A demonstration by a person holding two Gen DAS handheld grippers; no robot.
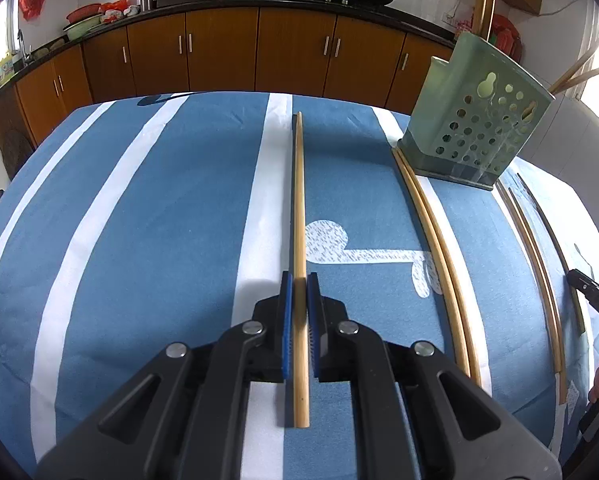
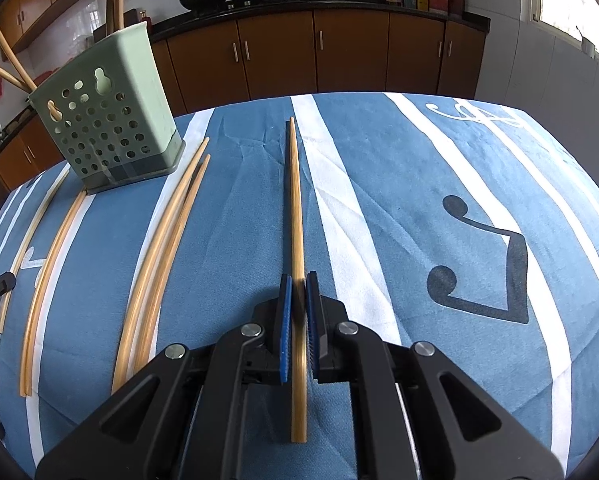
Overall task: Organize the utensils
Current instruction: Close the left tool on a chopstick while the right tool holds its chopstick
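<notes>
Left gripper (image 1: 299,284) and right gripper (image 2: 298,282) jaws each clamp a long bamboo chopstick (image 1: 299,200) over the blue-and-white striped bench cloth (image 1: 159,220); "DAS" marks the right gripper.

Cloth (image 1: 139,220) blue with white stripes, holder (image 1: 475,120) pale green with round holes, chopsticks (image 1: 299,220) tan, cabinets (image 1: 219,52) brown

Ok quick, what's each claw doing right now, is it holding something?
Left gripper: shut on a chopstick.
Right gripper: shut on another chopstick.
</notes>
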